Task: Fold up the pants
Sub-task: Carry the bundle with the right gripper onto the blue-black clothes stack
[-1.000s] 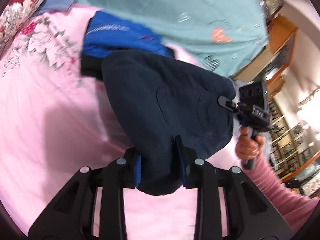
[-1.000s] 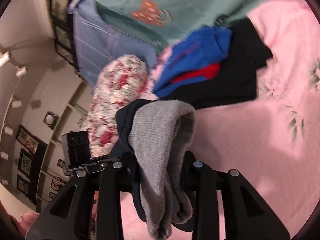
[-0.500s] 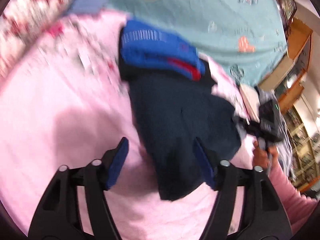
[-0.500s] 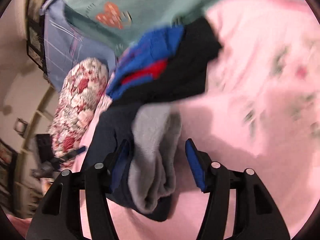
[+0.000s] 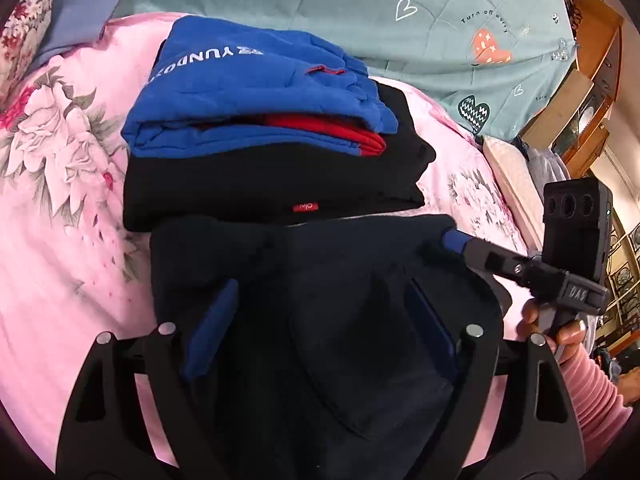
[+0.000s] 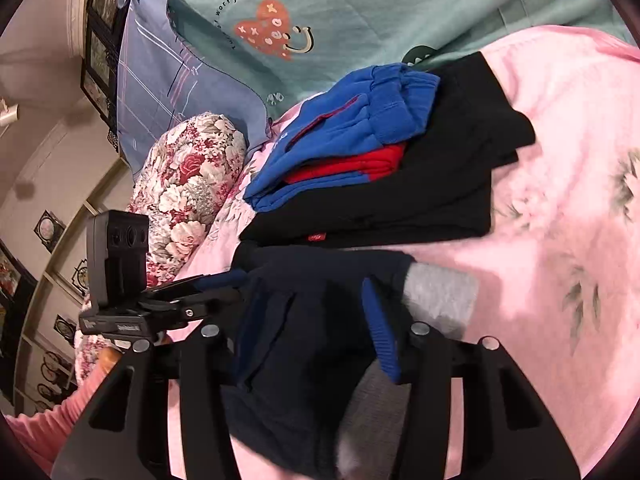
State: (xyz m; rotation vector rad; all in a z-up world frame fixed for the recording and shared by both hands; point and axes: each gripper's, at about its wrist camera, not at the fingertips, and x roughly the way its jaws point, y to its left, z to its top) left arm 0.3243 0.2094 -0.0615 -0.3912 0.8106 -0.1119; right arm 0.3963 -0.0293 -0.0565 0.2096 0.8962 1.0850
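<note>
Folded navy pants (image 5: 328, 264) lie flat on the pink bedspread, right in front of a stack of folded clothes. Their grey lining (image 6: 440, 292) shows at the right end. My left gripper (image 5: 320, 312) stands open over the pants' near edge, its blue pads (image 5: 212, 320) spread wide and holding nothing. My right gripper (image 6: 308, 320) is open too, straddling the right end of the pants. In the left wrist view the right gripper's tip (image 5: 452, 240) rests at the pants' right edge; in the right wrist view the left gripper (image 6: 220, 284) sits at their left edge.
The stack holds blue pants with red trim (image 5: 256, 92) on a black folded garment (image 5: 272, 184). A teal quilt (image 5: 360, 12) lies behind, with a floral pillow (image 6: 188, 176) and a lilac pillow (image 6: 172, 76) at the left. The floral pink bedspread (image 6: 560, 220) spreads to the right.
A second ago both grippers were shut on the navy pants and held them up. They opened, and the pants now lie on the bed in front of the stack.
</note>
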